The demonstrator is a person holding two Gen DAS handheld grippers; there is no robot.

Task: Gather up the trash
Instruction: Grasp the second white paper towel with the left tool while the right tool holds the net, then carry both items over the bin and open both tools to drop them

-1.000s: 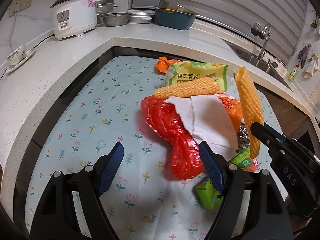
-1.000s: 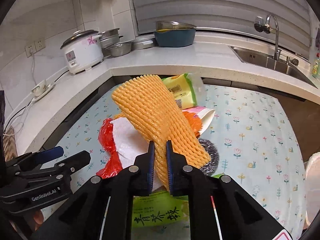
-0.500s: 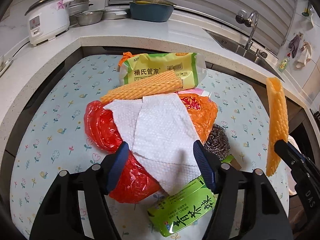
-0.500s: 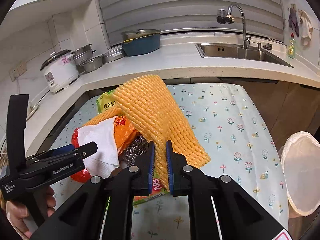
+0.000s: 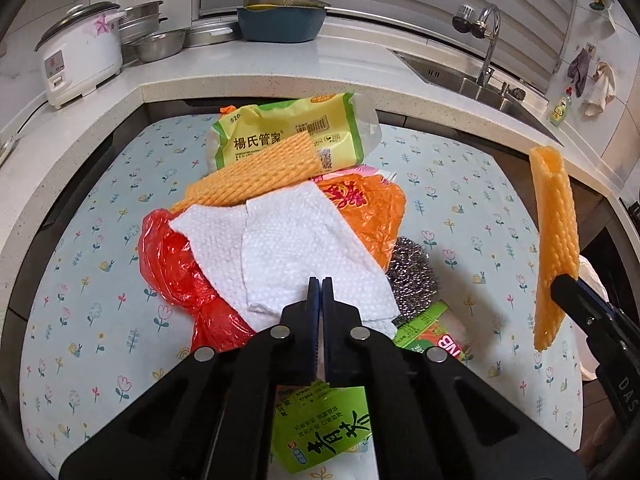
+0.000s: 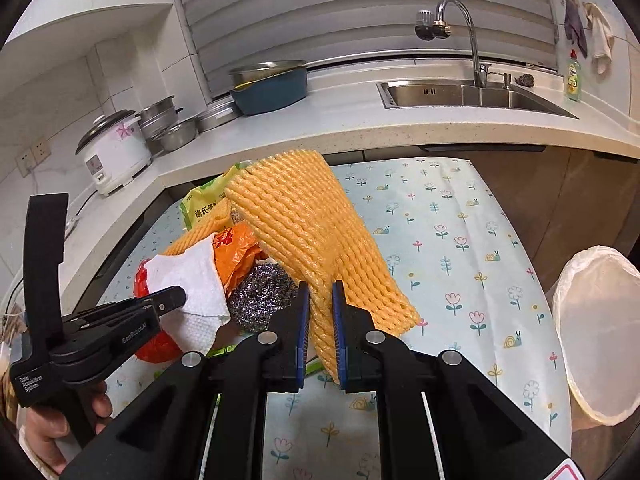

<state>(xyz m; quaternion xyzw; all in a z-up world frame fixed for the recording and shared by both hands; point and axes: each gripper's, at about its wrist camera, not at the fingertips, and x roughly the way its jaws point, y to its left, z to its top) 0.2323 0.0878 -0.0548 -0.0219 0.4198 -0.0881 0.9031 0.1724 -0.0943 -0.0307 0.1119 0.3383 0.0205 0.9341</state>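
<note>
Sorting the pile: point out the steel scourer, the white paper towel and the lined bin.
steel scourer (image 5: 412, 276), left wrist view, middle of its wire ball.
white paper towel (image 5: 296, 252), left wrist view, centre of the sheet.
lined bin (image 6: 600, 332), right wrist view, white liner inside.

The left tongs hide the near edge of the white paper towel, so whether paper sits between their closed tips cannot be told. The green tea packet lies partly behind them. The white bin bag is cut off by the picture's right edge.
</note>
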